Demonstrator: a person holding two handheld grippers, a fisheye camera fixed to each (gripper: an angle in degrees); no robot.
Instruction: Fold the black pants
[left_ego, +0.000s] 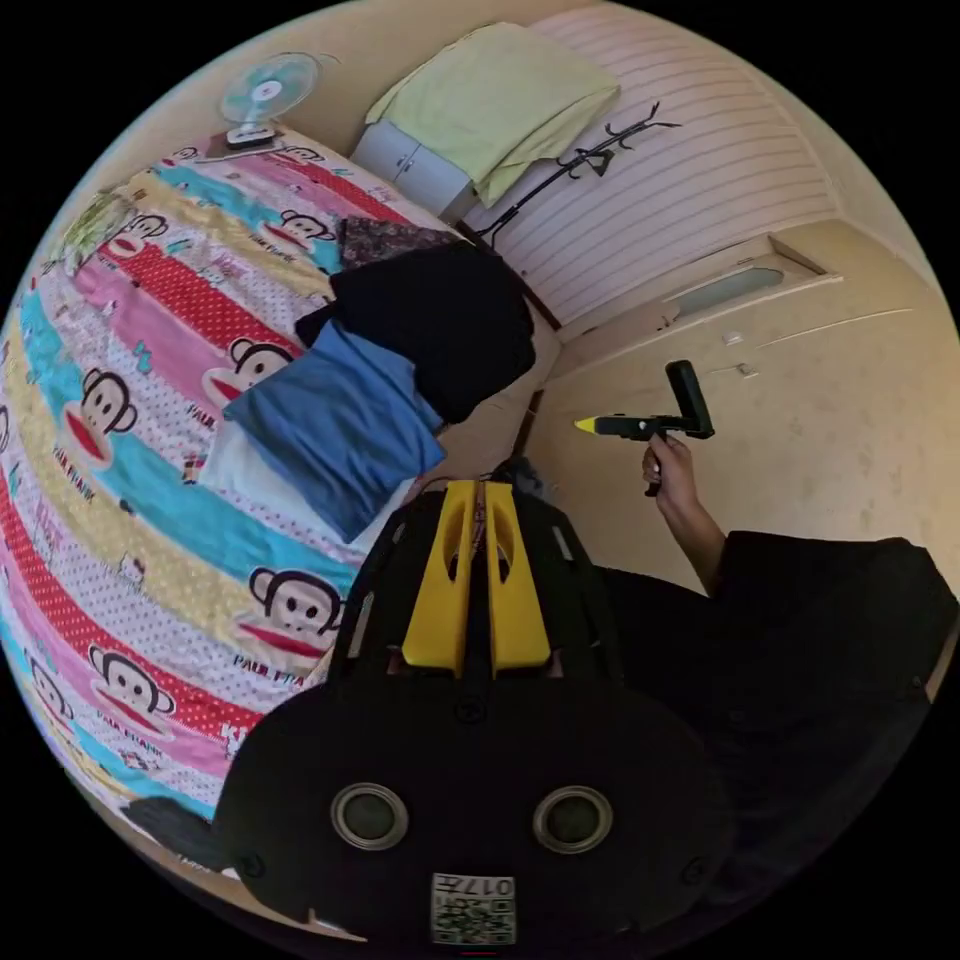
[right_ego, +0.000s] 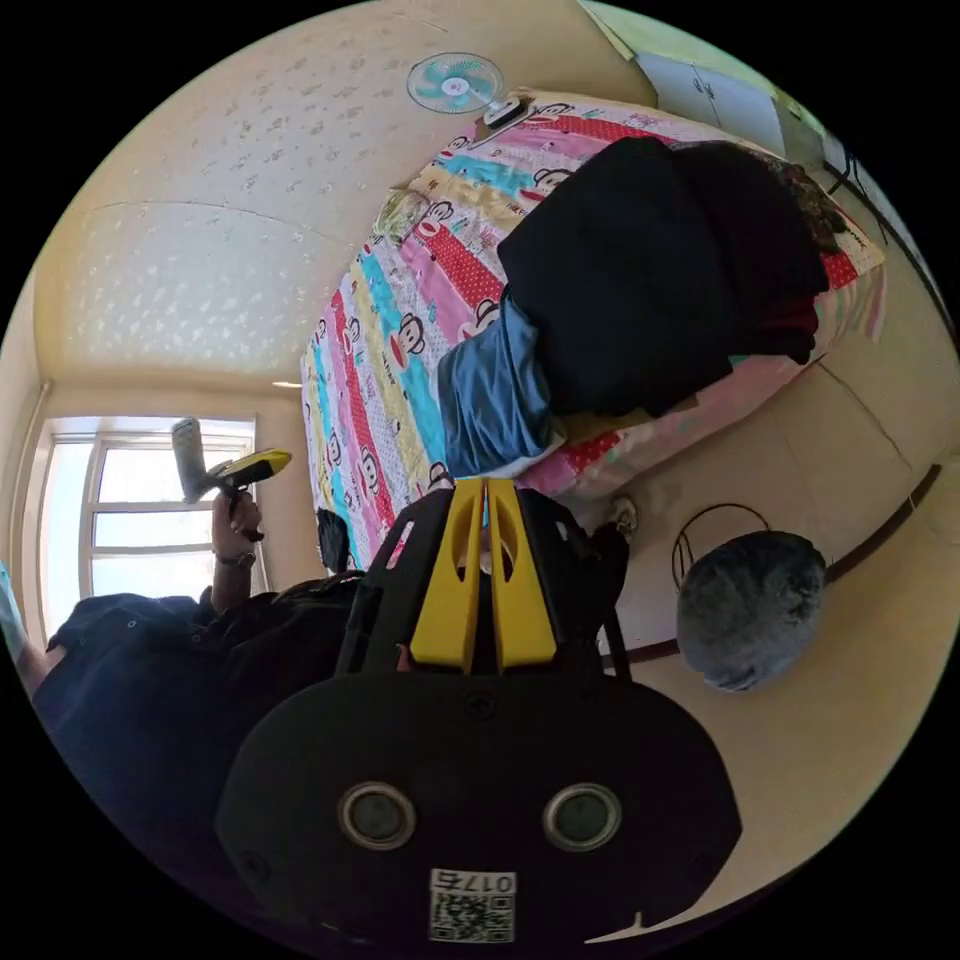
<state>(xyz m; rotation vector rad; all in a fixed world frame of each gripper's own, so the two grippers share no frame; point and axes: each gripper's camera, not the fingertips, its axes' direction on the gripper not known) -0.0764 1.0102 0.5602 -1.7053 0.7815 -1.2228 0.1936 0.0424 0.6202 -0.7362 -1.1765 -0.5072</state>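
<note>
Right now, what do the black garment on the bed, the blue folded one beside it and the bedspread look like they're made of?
The black garment looks like soft matte woven cloth, lying slack in folds. The blue folded garment seems a smooth cotton-like fabric with crisp fold edges. The striped cartoon-print bedspread appears to be printed cotton or a blend; its weave is too fine to tell.

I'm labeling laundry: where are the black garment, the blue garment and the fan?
black garment (right_ego: 640, 270), right gripper view, middle of the cloth
blue garment (left_ego: 340, 420), left gripper view, top face
fan (left_ego: 268, 90), left gripper view, hub
</note>
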